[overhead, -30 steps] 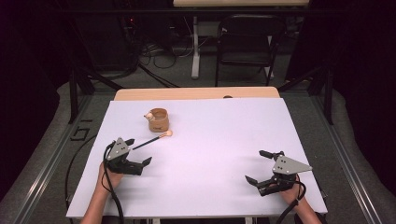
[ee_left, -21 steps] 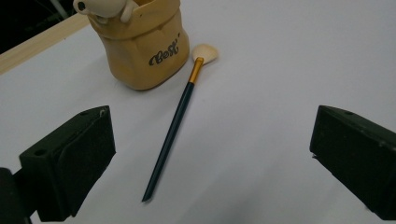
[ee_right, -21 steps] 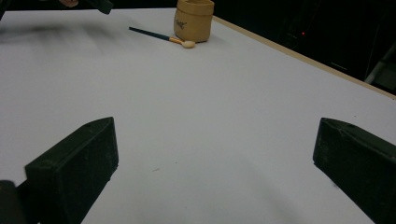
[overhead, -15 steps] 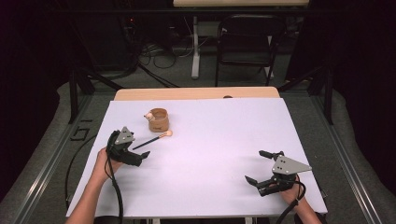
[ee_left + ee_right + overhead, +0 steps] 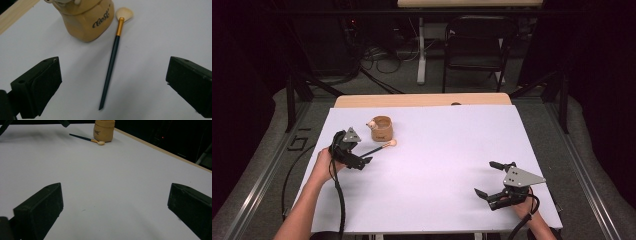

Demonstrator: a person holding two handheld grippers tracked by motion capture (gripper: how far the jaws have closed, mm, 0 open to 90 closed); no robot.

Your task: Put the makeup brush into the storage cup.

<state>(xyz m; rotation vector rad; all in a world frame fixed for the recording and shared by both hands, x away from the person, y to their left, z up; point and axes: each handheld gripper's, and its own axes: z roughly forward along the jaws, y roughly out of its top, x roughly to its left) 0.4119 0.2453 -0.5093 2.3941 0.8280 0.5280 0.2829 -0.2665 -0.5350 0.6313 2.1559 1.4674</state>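
- Left gripper view: my left gripper has its jaws spread wide over the brush, which lies flat on the white table just beside the tan pot.
- My right gripper sits well apart, jaws spread, holding nothing.

left tongs | moved forward to brush handle | jaws now straddle it
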